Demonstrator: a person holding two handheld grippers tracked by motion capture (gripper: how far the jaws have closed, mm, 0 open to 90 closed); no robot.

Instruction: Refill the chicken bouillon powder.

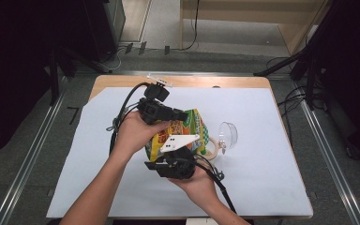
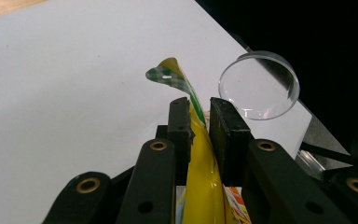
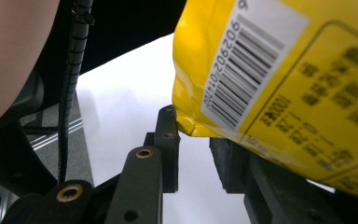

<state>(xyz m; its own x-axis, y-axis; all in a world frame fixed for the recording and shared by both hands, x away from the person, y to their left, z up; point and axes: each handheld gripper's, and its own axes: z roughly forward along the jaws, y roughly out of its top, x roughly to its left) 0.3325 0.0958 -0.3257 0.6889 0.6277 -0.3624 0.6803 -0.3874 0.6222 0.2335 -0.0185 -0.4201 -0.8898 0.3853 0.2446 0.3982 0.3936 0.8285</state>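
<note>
Both tongs work a yellow snack bag above the worktop

The left tongs (image 2: pixel 199 123) pinch the snack bag (image 1: pixel 187 131) by its top edge, likely to hold it steady; the right tongs (image 3: pixel 193 149) stand spread at its lower corner, barcode side, probably seeking a second grip. Right of the bag lies a clear lid (image 1: pixel 228 135). White sheet (image 1: pixel 262 178) covers the worktop; grey floor around.

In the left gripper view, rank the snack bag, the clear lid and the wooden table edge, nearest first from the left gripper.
1. Snack bag: pinched in the left gripper.
2. Clear lid: just beyond, upper right.
3. Wooden table edge: far top-left corner.
</note>
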